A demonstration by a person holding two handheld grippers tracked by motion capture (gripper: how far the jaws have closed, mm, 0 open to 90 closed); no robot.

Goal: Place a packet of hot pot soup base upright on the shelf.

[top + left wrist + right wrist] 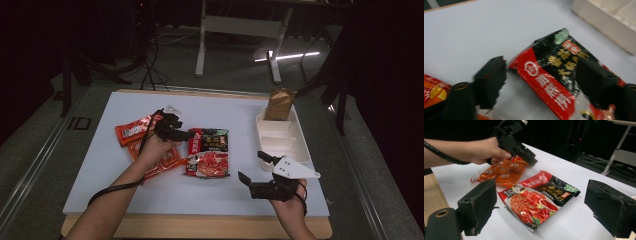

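Observation:
A red and black sauce packet [209,152] lies flat in the middle of the white table. My left gripper [190,135] hovers at its upper left corner, jaws open. In the left gripper view that gripper [541,62] straddles the packet's corner [549,75], and the pads are not pressing on it. From the right gripper view the left gripper [531,161] hangs just over the packet's far edge [534,197]. My right gripper [254,167] is held near the front right of the table, its jaws wide open [542,187] with nothing between them.
An orange packet [165,160] lies under the left hand, and a red one [132,131] sits further left. A white divided tray [300,145] stands at the right with a brown packet [279,104] upright in its far end. Table legs and cables fill the dark floor behind.

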